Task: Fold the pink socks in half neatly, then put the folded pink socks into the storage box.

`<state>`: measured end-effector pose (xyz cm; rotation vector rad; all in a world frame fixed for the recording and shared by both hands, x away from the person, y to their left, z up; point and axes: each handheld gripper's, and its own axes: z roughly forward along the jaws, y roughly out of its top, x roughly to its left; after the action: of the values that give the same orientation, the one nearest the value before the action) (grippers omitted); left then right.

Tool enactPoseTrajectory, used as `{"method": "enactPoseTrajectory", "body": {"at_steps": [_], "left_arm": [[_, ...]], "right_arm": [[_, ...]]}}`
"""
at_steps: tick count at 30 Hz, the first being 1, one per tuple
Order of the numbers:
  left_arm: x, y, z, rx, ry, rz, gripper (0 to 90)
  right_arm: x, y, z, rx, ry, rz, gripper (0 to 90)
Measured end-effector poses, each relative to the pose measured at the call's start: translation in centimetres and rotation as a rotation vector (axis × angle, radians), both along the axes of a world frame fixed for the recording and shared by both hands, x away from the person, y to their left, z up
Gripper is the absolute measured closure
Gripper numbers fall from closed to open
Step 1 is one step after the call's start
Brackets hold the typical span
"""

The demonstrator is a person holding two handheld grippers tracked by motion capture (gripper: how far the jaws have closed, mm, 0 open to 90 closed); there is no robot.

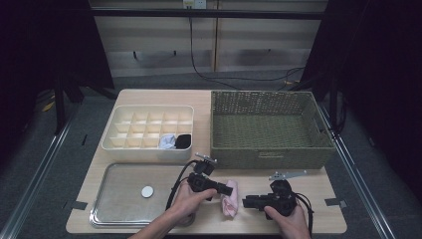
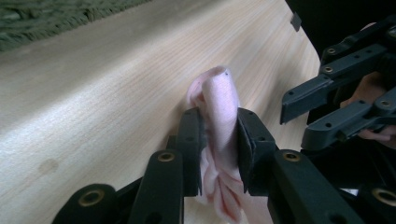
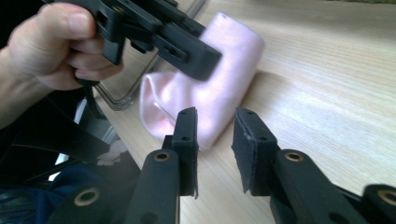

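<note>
**Pink cloth pinched at the near edge of the surface**

Cloth (image 1: 230, 198), pink and folded into a small roll, lies on the wooden surface (image 1: 318, 199), in front of the wicker basket (image 1: 271, 155) and just off its near-left corner. Landmark for all notes: that basket.

Left claw (image 1: 226, 189) comes in from the side away from the basket's middle and is clamped on the cloth; in the left gripper view both pads press the pink roll (image 2: 219, 121), which bulges up between them. Left hand (image 1: 189, 199) wrapped round the grip.

Right claw (image 1: 247, 202) sits in front of the basket's near wall, jaws pointing toward the cloth. In the right gripper view its pads stand apart, nothing between them; the cloth (image 3: 205, 93) lies just beyond the tips, not touched. Right hand (image 1: 288, 219) at the surface's near edge.

Beside the basket, past its left wall: white divided box (image 1: 115, 142), with a pale bundle (image 1: 167, 142) and a black one (image 1: 183, 141) in the two cells of the near row closest to the basket. In front of that box, a clear tray (image 1: 117, 209) carrying a small white disc (image 1: 147, 191)
</note>
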<state>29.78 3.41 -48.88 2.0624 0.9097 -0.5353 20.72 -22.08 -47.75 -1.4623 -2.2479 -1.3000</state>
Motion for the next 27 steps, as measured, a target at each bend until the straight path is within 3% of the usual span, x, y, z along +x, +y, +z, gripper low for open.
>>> {"method": "enactPoseTrajectory", "body": {"at_steps": [7, 11, 27], "left_arm": [[-0.1, 1.1, 1.5, -0.02, -0.041, 0.011, 73.1], [0.0, 1.6, 1.6, -0.009, -0.033, 0.012, 73.1], [-0.2, 2.5, 2.4, 0.021, -0.055, 0.001, 72.8]], "right_arm": [[0.0, -0.6, 0.3, -0.015, 0.006, -0.026, 59.3], [0.0, -0.9, 0.4, -0.026, 0.006, -0.042, 53.4], [0.3, -2.4, 1.2, -0.014, -0.029, -0.107, 47.3]]}}
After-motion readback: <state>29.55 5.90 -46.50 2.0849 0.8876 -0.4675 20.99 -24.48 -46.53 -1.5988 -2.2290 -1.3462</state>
